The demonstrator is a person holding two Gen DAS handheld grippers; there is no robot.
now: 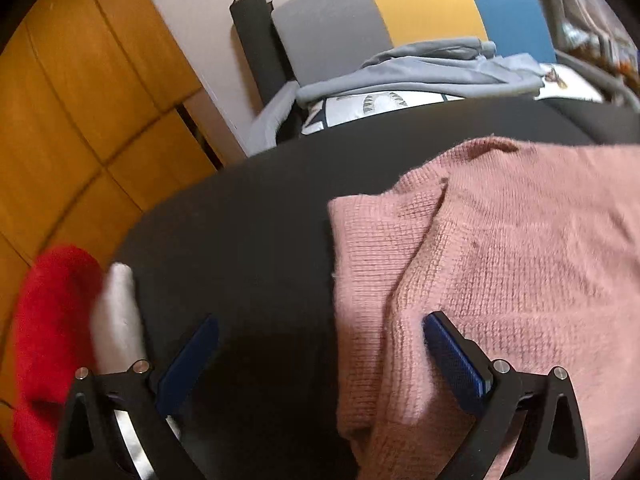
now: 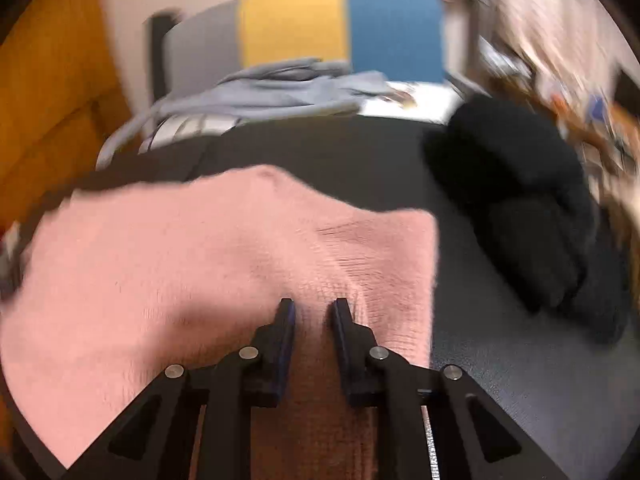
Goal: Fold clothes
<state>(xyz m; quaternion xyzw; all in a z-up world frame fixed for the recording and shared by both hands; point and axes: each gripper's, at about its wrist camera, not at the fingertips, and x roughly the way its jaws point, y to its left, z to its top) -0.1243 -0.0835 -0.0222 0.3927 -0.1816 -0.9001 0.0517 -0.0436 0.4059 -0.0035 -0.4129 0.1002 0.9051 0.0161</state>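
Observation:
A pink knit sweater [image 1: 500,248] lies partly folded on a dark round table [image 1: 248,220]. My left gripper [image 1: 320,328] hangs open over the sweater's left edge, one blue pad above the bare table and the other above the knit, with nothing held. In the right wrist view the same pink sweater [image 2: 180,264] fills the left and middle, and my right gripper [image 2: 312,308] is shut on a raised fold of it near its right edge. That view is blurred by motion.
A red garment [image 1: 48,320] and a white piece [image 1: 116,312] lie at the table's left edge. A black garment [image 2: 520,216] is heaped at the right. Behind stands a grey, yellow and blue chair [image 1: 420,8] carrying light blue clothes [image 1: 420,68]. Wooden flooring [image 1: 80,120] shows at left.

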